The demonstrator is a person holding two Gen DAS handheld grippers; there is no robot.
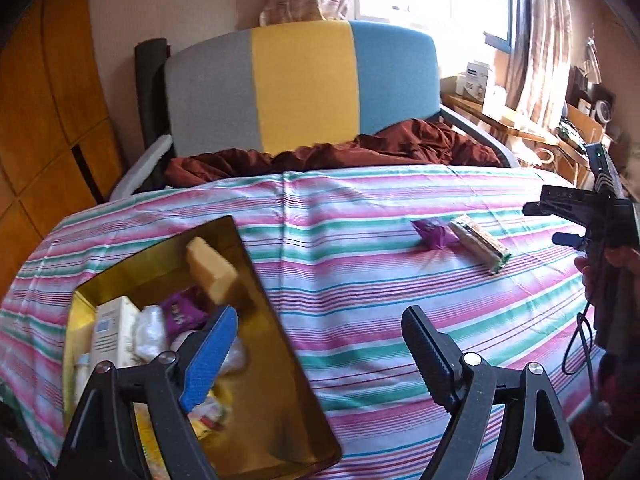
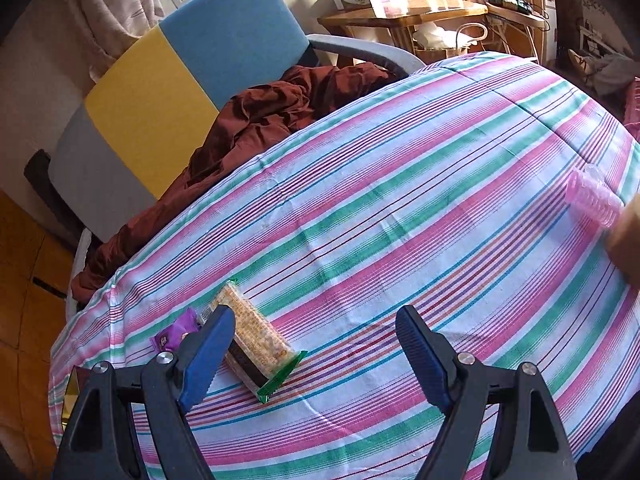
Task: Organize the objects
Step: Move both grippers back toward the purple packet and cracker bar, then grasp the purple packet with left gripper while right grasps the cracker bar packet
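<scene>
A gold tin box [image 1: 276, 380] sits at the left of the striped tablecloth [image 1: 380, 300]. It holds a white carton [image 1: 112, 328], a purple packet [image 1: 184, 312] and a yellow sponge block [image 1: 212, 272] lying tilted on top. My left gripper [image 1: 320, 316] is open and empty, its blue finger over the tin. Further right lie a purple wrapper [image 1: 434, 232] and a cracker pack [image 1: 480, 246]. My right gripper [image 2: 316, 316] is open and empty just above the cracker pack [image 2: 256, 340], with the purple wrapper [image 2: 176, 334] behind its left finger. A pink ribbed tube [image 2: 592, 196] lies at the right.
A chair with a grey, yellow and blue back [image 1: 304, 80] stands behind the table, with brown cloth [image 1: 400, 144] heaped on its seat. A wooden side table [image 2: 400, 8] with boxes stands at the back right. A black cable [image 1: 576, 344] hangs by the right gripper [image 1: 560, 224].
</scene>
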